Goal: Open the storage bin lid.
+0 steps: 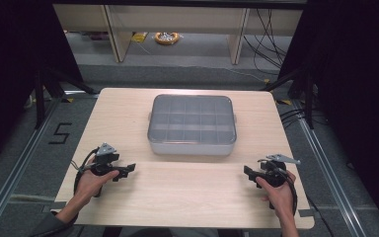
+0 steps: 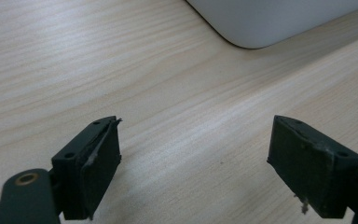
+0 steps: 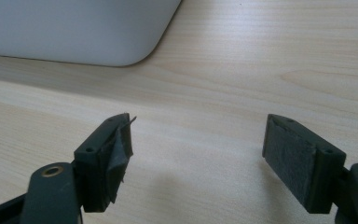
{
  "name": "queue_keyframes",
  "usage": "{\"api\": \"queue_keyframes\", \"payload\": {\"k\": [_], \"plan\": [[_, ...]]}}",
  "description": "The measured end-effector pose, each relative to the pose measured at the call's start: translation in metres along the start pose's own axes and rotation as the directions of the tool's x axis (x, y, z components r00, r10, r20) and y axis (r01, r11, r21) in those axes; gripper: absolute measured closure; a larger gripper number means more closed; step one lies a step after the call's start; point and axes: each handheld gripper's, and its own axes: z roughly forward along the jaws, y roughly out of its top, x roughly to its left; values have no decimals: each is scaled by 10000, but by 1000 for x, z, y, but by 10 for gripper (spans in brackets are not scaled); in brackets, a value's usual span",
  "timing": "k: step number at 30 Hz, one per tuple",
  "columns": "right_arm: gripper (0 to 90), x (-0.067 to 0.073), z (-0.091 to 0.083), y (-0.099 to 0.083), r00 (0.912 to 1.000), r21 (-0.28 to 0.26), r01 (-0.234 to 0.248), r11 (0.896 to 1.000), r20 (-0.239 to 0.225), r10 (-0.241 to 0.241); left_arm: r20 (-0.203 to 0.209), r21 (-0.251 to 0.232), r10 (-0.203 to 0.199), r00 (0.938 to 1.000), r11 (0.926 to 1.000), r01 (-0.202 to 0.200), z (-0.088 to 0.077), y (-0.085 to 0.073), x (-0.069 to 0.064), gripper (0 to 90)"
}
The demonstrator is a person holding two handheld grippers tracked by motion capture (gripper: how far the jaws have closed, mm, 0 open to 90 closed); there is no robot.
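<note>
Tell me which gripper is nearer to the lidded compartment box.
Left, narrowly. The left gripper sits just off the near-left corner of the box, apart from it. The right gripper sits off the near-right corner, slightly farther back toward the person. Both are open.

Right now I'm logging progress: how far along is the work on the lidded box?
Nothing looks done: the compartment box sits shut mid-table, lid on. In hand: nothing; the left hand-held gripper and right hand-held gripper are open and apart from it, jaws pointing inward. Reaching and handling the box is all left.
</note>
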Motion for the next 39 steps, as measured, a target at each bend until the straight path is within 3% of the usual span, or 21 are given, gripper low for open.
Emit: {"api": "queue_keyframes", "payload": {"k": [6, 9, 11, 15, 19, 20, 21, 23, 24, 26, 27, 28, 29, 31, 32, 33, 34, 36, 37, 38, 39], "plan": [[251, -1, 0, 0, 10000, 14, 6, 10000, -45, -6, -113, -102, -162, 9998, 9998, 161, 1, 0, -1, 159], [251, 0, 0, 0, 10000, 47, 32, 10000, -68, -31, -55, -80, -15, 10000, 10000, 14, 0, 0, 0, 159], [251, 0, -1, 0, 9998, 103, 56, 9999, 182, -58, -32, -62, -29, 10000, 10000, 29, -1, 0, 0, 158], [251, -1, 0, 1, 10000, -59, -55, 10000, -67, 55, 142, -76, -40, 9999, 10000, 41, 0, 1, 1, 159], [251, -3, -1, 3, 9990, -243, -346, 9991, -301, 338, 277, -369, -528, 9982, 9979, 538, 0, 2, 0, 174], [251, -3, -2, 4, 9973, -281, -548, 9981, -509, 533, 308, -136, -311, 9990, 9994, 316, -2, 3, 2, 178], [253, 0, -3, 5, 9927, -269, -1066, 9939, -589, 1049, 369, -215, -467, 9982, 9986, 475, -2, 4, 3, 194], [253, -1, -3, 6, 9906, -331, -1213, 9921, -681, 1189, 395, -165, -449, 9982, 9988, 456, -3, 7, 4, 200], [253, -4, -4, 8, 9857, -427, -1384, 9895, -1026, 1335, 370, -495, -621, 9974, 9967, 639, -4, 9, 5, 205], [254, -4, -6, 10, 9813, -473, -1630, 9855, -1112, 1570, 354, -562, -728, 9967, 9956, 747, -4, 11, 6, 207], [258, -5, -8, 15, 9765, -678, -1836, 9807, -1276, 1740, 394, -550, -827, 9958, 9949, 848, -4, 12, 8, 208], [260, -10, -7, 17, 9827, -976, -1438, 9848, -1315, 1304, 531, -506, -931, 9942, 9941, 958, -5, 14, 10, 207], [261, -6, -9, 19, 9716, -846, -1998, 9762, -1457, 1863, 611, -590, -1160, 9914, 9911, 1196, -4, 15, 10, 208], [264, -11, -7, 23, 9803, -1100, -1509, 9824, -1450, 1343, 761, -581, -1384, 9874, 9880, 1430, -4, 18, 13, 213], [265, -7, -9, 26, 9716, -921, -1933, 9768, -1565, 1776, 761, -581, -1384, 9874, 9880, 1430, -4, 18, 13, 214], [266, -8, -7, 27, 9786, -1068, -1676, 9800, -1381, 1524, 899, -572, -1417, 9858, 9875, 1471, -3, 19, 14, 214], [266, -6, -8, 29, 9699, -955, -1972, 9757, -1638, 1800, 974, -608, -1565, 9829, 9848, 1629, -3, 20, 14, 216], [269, -7, -8, 33, 9721, -1063, -1828, 9774, -1682, 1635, 1102, -625, -1604, 9809, 9838, 1679, -4, 23, 16, 228], [270, -5, -10, 35, 9661, -931, -2108, 9731, -1717, 1929, 1122, -642, -1670, 9796, 9825, 1748, -3, 24, 17, 233], [270, -5, -10, 35, 9661, -931, -2108, 9731, -1717, 1929, 1163, -633, -1802, 9767, 9801, 1884, -4, 25, 17, 233], [271, -10, -6, 36, 9794, -1250, -1520, 9805, -1528, 1323, 1249, -703, -1924, 9733, 9768, 2021, -3, 27, 18, 238]]}}
